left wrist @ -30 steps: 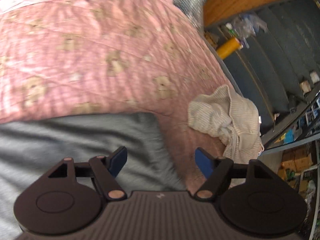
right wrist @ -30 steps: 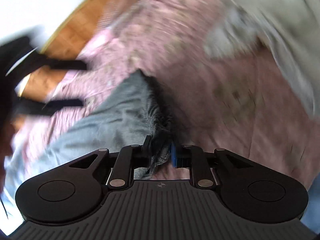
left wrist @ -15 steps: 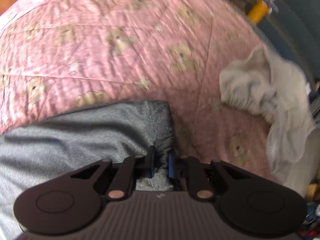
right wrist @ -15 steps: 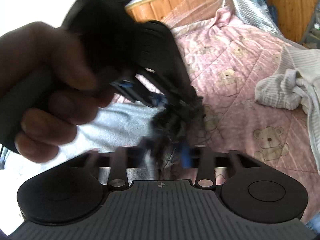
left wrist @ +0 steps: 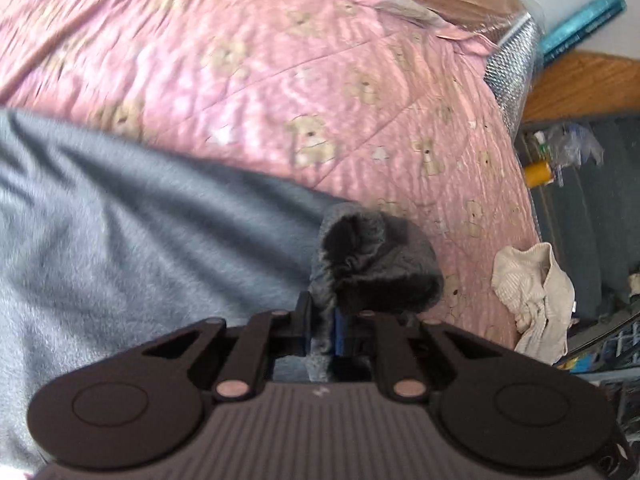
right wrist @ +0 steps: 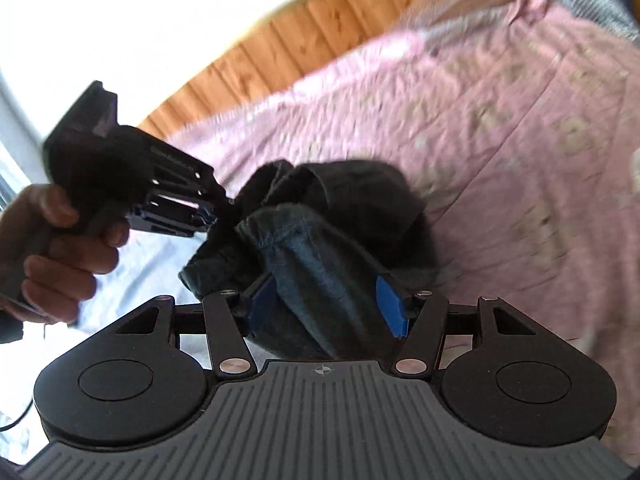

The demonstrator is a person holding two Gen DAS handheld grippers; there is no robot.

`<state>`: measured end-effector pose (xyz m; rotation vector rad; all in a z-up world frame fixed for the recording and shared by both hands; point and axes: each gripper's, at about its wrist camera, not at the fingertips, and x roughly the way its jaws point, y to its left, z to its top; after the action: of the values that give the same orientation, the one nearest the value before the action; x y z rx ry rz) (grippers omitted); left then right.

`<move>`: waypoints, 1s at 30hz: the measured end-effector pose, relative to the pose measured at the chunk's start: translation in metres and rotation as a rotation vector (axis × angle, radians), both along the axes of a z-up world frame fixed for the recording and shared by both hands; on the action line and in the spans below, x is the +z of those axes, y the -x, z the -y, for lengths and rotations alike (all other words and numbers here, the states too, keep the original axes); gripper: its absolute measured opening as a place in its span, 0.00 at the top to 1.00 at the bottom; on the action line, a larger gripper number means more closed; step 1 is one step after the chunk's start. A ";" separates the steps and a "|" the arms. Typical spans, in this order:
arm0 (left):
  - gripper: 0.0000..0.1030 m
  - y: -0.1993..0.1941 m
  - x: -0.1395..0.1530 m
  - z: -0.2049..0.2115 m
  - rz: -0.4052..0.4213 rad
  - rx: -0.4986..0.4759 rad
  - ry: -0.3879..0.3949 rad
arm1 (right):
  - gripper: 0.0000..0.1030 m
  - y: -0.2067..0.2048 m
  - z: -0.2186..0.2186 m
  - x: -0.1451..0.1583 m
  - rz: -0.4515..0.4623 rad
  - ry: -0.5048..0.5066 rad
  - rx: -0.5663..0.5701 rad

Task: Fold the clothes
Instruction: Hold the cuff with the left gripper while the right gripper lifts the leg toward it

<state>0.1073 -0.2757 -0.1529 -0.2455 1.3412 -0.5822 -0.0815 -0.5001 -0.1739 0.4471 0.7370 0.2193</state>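
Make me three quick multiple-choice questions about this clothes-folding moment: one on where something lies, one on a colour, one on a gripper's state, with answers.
1. Where does the cream striped garment lie?
A. near the bed's edge
B. on the grey garment
C. in the right gripper

2. What colour is the quilt?
A. green
B. pink
C. white

3. How is the left gripper?
A. wide open
B. shut on the grey garment
C. out of view

Answers: A, it lies crumpled by the quilt's right edge; B, pink with bears; B, its pads pinch grey fabric.
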 end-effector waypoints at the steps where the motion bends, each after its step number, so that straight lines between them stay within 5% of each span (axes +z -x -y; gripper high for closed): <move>1: 0.89 -0.003 -0.007 -0.013 -0.018 0.023 0.016 | 0.42 -0.005 -0.006 -0.002 -0.013 0.007 0.016; 8: 0.85 -0.002 -0.023 -0.031 -0.001 0.026 0.058 | 0.41 -0.033 0.011 0.011 -0.029 -0.057 -0.060; 12: 0.80 0.001 -0.032 -0.052 -0.016 0.068 0.037 | 0.44 -0.054 -0.025 -0.001 -0.123 0.085 0.120; 16: 0.79 0.006 -0.014 -0.068 0.040 0.070 0.038 | 0.47 -0.046 -0.057 -0.009 -0.141 0.217 0.175; 18: 0.75 0.010 0.006 -0.072 0.104 0.047 0.055 | 0.47 -0.041 -0.073 -0.013 -0.149 0.283 0.201; 23: 0.70 0.007 0.019 -0.038 0.104 -0.088 0.152 | 0.49 -0.027 -0.101 -0.014 -0.127 0.449 0.193; 29: 0.70 -0.010 -0.015 0.023 0.097 -0.163 0.092 | 0.89 -0.029 -0.102 -0.018 -0.138 0.533 0.190; 30: 0.89 -0.011 -0.016 0.025 0.122 -0.158 0.073 | 0.92 -0.028 -0.101 -0.020 -0.138 0.535 0.193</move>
<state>0.1185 -0.3011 -0.1692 -0.1618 1.2297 -0.7678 -0.0534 -0.3991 -0.1934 -0.1199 0.9380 0.1641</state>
